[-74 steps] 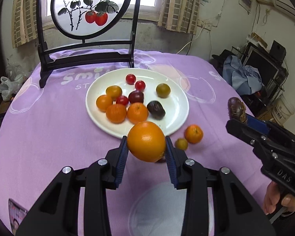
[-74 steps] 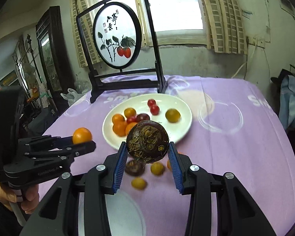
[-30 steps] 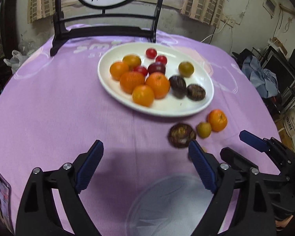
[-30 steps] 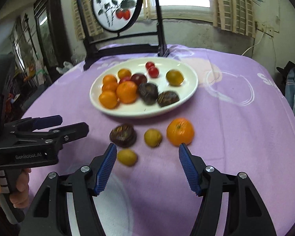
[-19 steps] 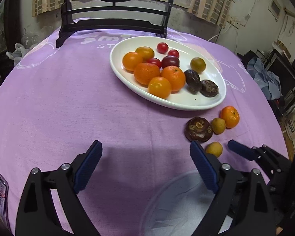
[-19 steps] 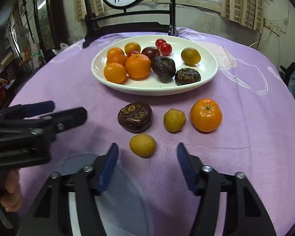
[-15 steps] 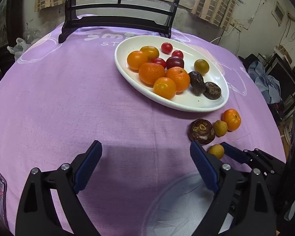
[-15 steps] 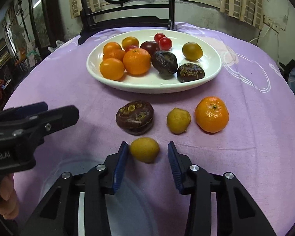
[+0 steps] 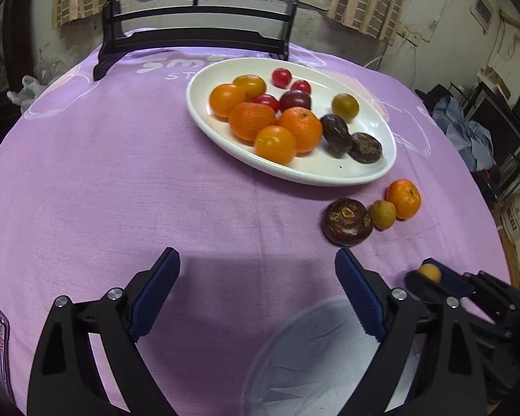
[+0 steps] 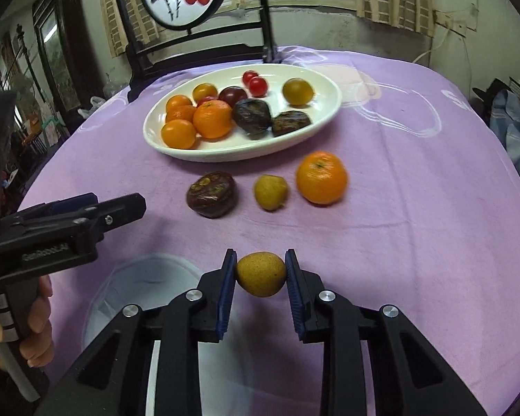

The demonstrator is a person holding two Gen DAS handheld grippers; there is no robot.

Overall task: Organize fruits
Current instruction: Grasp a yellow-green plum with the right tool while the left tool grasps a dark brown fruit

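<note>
right gripper (image 10: 261, 274) gripping yellow fruit (image 10: 260, 273) | left gripper (image 9: 256, 289) hanging wide, empty | plate (image 10: 326, 118) sitting at 12 o'clock

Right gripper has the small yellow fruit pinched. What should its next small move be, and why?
Probably lift and carry it forward toward the white plate. The right gripper is shut on the small yellow fruit, most fruit already sits on the plate, and bare plate shows near its front rim. The left gripper is open and empty.
</note>
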